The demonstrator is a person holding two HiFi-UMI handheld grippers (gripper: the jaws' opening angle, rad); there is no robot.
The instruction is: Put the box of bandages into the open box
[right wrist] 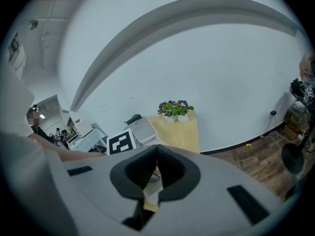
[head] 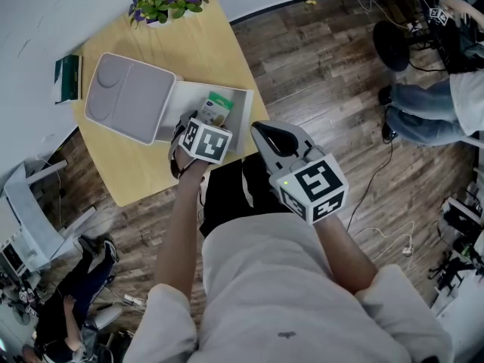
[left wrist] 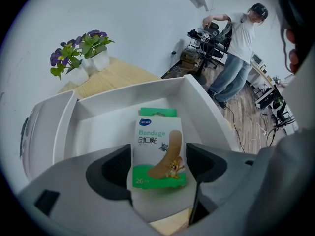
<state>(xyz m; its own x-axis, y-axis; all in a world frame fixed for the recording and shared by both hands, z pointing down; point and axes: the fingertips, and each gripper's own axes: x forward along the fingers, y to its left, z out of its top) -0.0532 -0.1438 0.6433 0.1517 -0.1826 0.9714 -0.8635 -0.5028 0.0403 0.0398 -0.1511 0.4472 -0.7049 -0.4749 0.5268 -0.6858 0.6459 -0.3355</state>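
Head view takes in the one wooden table (head: 227, 51) and the single open box (head: 189, 91) with its grey lid (head: 128, 97) folded out beside the tray, but a marker cube covers the left jaws there. Left gripper view shows the left gripper (left wrist: 159, 162) clamped on both sides of the one box of bandages (left wrist: 158, 141). It is held over the open box's tray, printed front to the camera, with its long axis up the frame and its green tab end toward the far wall. Right gripper view shows the right gripper (right wrist: 156, 151) pressed together, empty, back from the open box. Two flower pots (left wrist: 101, 61) stand beyond the open box.
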